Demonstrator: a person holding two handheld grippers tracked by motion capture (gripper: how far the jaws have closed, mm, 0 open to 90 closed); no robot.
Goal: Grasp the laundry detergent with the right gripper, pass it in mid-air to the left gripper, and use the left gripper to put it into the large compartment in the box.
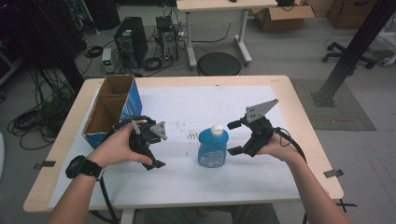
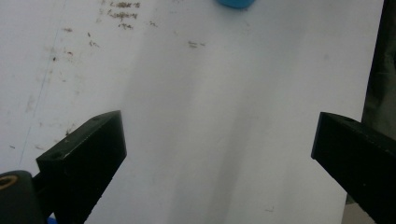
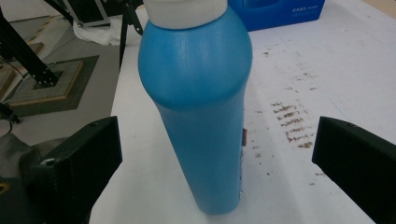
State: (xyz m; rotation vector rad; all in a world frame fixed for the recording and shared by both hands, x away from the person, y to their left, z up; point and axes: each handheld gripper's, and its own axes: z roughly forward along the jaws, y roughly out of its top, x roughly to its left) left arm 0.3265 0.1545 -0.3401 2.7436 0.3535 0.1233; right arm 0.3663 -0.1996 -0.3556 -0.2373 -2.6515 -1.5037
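Note:
A blue bottle [image 1: 213, 148] with a white cap stands upright on the white sheet [image 1: 187, 112] at the table's middle. My right gripper [image 1: 234, 137] is open just to the bottle's right, its jaws pointing at it. In the right gripper view the bottle [image 3: 201, 107] stands between the two spread jaws, untouched. My left gripper [image 1: 154, 144] is open to the bottle's left, tilted down at the sheet. In the left gripper view the bottle's base [image 2: 236, 3] peeks in at the top edge, and bare white sheet [image 2: 210, 116] lies between the jaws.
An open blue cardboard box [image 1: 112, 109] with two compartments stands at the table's left, behind my left hand. Brown smudges [image 1: 192, 135] mark the sheet left of the bottle. A round black stool [image 1: 218, 64] sits beyond the table's far edge.

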